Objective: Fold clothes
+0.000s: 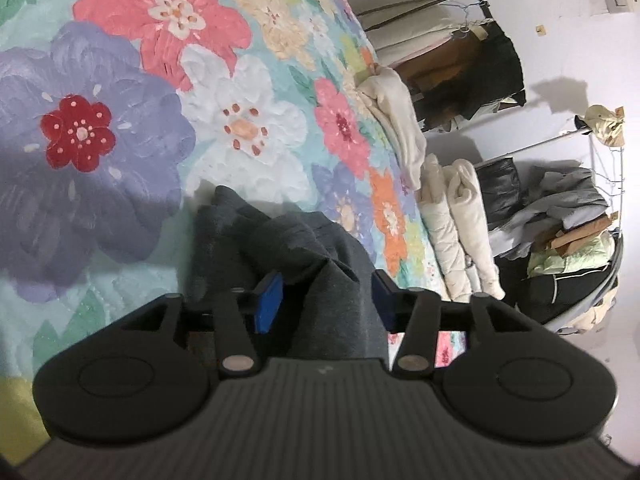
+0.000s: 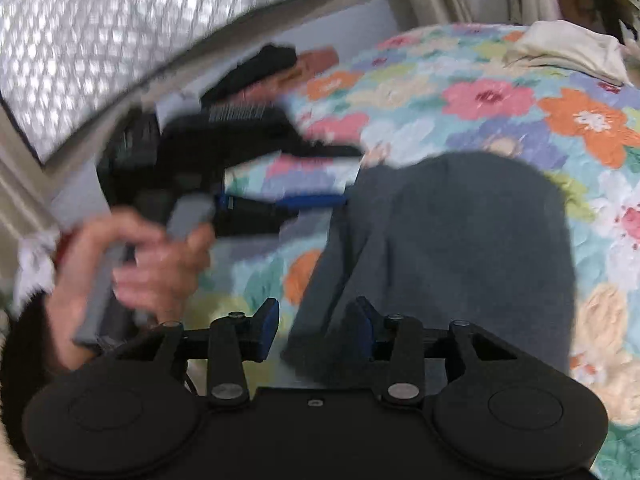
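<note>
A dark grey garment (image 1: 280,236) lies bunched on the floral bedspread (image 1: 160,80). In the left wrist view a fold of it runs up between the blue pads of my left gripper (image 1: 325,300), whose jaws stand apart and do not pinch the cloth. In the right wrist view the same garment (image 2: 460,240) spreads as a rounded, doubled-over shape on the bedspread (image 2: 480,100). My right gripper (image 2: 316,328) is open at its near edge, with the right pad over the cloth and the left pad beside it. The left gripper (image 2: 288,184), blurred, reaches the garment's far left edge, held by a hand (image 2: 152,264).
A cream garment (image 1: 396,120) lies crumpled at the bed's far edge, also visible as a cream garment (image 2: 568,52) in the right wrist view. Rolled white quilts (image 1: 460,232) and a rack heaped with clothes (image 1: 560,216) stand beyond the bed. A patterned window (image 2: 100,40) is beside it.
</note>
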`<action>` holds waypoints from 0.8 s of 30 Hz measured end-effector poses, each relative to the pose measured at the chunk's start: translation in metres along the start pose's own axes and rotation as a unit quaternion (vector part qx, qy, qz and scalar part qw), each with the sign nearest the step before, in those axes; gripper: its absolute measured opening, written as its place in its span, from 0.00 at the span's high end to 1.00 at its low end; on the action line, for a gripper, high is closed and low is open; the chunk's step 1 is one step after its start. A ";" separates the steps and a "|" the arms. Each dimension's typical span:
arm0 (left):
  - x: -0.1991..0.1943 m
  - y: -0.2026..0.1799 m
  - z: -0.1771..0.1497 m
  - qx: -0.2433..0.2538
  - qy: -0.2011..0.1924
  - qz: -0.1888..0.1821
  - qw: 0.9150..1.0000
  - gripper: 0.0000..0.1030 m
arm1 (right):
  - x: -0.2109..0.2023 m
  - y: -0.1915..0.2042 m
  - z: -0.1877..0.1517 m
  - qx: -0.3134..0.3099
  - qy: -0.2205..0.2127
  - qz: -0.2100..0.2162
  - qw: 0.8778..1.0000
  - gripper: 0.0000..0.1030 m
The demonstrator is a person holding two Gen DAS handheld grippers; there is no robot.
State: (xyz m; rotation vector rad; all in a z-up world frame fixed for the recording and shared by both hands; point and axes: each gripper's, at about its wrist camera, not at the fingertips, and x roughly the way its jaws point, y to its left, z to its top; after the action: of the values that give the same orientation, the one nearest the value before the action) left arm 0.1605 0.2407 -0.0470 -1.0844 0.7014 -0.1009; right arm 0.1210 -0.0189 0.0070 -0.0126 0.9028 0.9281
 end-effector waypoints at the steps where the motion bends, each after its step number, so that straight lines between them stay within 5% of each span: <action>1: 0.005 0.000 0.001 0.001 0.005 0.005 1.000 0.45 | 0.008 0.004 -0.002 0.002 0.012 -0.021 1.000 0.54; 6: 0.046 0.000 0.004 0.013 0.049 0.030 0.998 0.46 | 0.036 -0.004 -0.016 0.072 0.024 -0.060 0.995 0.50; 8: 0.049 -0.010 0.002 0.055 0.045 0.027 0.997 0.89 | 0.033 -0.009 -0.016 0.073 0.015 -0.068 0.995 0.88; 12: 0.011 -0.035 0.004 0.111 -0.013 -0.045 0.993 0.90 | -0.004 -0.027 -0.010 0.113 -0.023 0.019 0.993 0.92; 16: -0.015 -0.013 0.023 0.026 -0.058 -0.086 0.994 0.89 | -0.033 -0.046 -0.005 0.143 -0.037 0.098 0.984 0.92; 20: 0.001 0.008 0.019 0.015 -0.017 0.038 0.999 0.88 | -0.025 -0.062 -0.013 0.184 -0.033 0.121 0.975 0.92; 24: 0.000 0.004 0.009 0.008 0.001 0.005 1.000 0.83 | 0.008 -0.033 -0.017 0.122 0.017 0.092 0.988 0.92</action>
State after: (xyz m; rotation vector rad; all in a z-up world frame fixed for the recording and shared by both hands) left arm 0.1649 0.2498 -0.0485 -1.0653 0.7059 -0.0995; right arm 0.1348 -0.0408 -0.0216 0.2699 1.0574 0.9837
